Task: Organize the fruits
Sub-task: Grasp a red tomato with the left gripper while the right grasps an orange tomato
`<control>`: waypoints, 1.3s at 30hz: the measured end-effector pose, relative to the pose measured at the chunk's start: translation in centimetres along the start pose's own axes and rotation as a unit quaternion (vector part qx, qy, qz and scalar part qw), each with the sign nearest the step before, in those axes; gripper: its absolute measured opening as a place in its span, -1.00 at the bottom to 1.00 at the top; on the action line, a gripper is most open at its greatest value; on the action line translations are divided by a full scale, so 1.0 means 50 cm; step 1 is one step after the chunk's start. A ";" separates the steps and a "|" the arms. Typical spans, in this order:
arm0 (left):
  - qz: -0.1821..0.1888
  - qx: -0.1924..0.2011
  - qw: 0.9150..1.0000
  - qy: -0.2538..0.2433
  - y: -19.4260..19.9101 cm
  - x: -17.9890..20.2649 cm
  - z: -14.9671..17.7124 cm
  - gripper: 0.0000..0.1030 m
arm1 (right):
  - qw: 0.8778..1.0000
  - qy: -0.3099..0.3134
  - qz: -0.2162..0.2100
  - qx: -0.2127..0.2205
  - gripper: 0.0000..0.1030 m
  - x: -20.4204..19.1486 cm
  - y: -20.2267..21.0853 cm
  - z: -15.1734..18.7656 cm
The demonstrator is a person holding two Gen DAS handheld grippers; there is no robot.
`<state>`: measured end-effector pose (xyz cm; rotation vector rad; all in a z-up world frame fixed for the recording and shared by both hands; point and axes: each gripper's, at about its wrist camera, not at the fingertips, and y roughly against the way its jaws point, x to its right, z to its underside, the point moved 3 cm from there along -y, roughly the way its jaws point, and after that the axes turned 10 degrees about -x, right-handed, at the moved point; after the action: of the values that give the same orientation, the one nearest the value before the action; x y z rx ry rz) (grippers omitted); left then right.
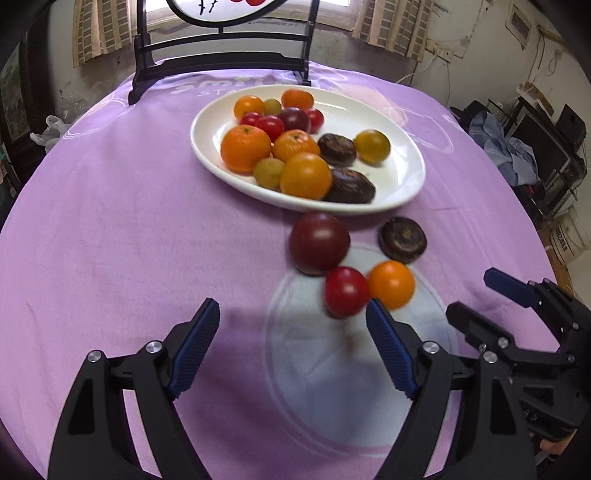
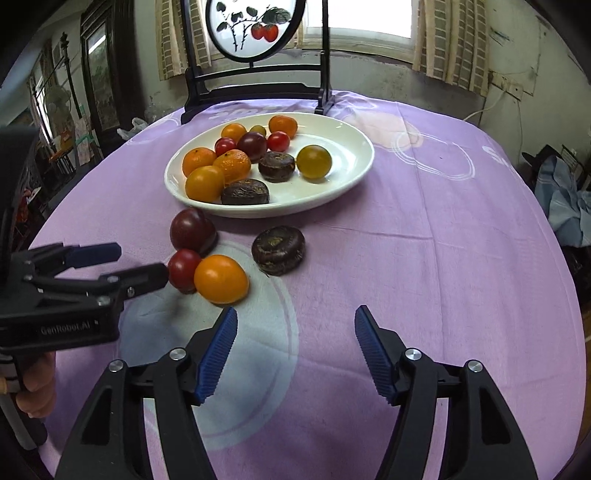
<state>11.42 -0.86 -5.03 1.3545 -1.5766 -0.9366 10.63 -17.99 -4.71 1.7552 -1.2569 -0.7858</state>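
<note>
Right wrist: left hand-held gripper [image 2: 138, 264] marked "GenRobot.AI", spread, empty; right hand-held gripper [image 2: 295, 325] spread, empty.

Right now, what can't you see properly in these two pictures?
- Small red tomato: blurred in the left wrist view; in the right wrist view the left gripper covers its side.
- Round painted screen: top cut off by the left view's upper edge.
- White plate: fruits at the back too small to name.

plate [image 2: 354, 147] behind | four loose fruits [image 2: 220, 278] before it (on the cloth [image 2: 424, 258]) | stand [image 2: 258, 79] rearmost
</note>
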 end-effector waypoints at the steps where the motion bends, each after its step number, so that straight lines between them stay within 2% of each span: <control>1: 0.001 0.001 1.000 -0.004 -0.001 0.004 0.007 0.54 | 1.000 -0.004 -0.001 0.002 0.30 0.005 0.003 0.004; 5: -0.012 -0.003 0.999 -0.029 -0.012 0.020 0.028 0.53 | 1.000 -0.018 -0.010 0.003 0.30 0.022 0.007 0.018; 9: -0.007 -0.018 0.999 -0.035 -0.029 0.030 0.029 0.30 | 1.000 -0.021 -0.019 0.001 0.30 0.028 0.007 0.023; 16: -0.030 -0.028 0.998 -0.038 -0.052 0.050 0.001 0.27 | 0.999 -0.023 -0.041 0.008 0.31 0.033 0.014 0.026; 21: -0.041 -0.026 0.998 -0.047 -0.060 0.066 -0.022 -0.15 | 0.999 -0.017 -0.041 0.005 0.31 0.030 0.007 0.027; 28: -0.016 -0.022 0.999 -0.041 -0.052 0.056 -0.018 -0.32 | 0.999 -0.019 -0.042 -0.001 0.31 0.031 -0.002 0.028; 30: -0.006 -0.022 0.999 -0.040 -0.047 0.052 -0.013 -0.43 | 0.999 -0.020 -0.042 -0.002 0.31 0.031 -0.003 0.029; 39: -0.006 -0.010 0.999 -0.037 -0.027 0.033 0.023 -0.43 | 0.999 -0.008 -0.038 0.006 0.32 0.018 -0.004 0.030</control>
<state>10.73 -2.68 -6.49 1.3301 -1.6133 -1.0177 9.70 -19.18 -5.60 1.8175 -1.2136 -0.8379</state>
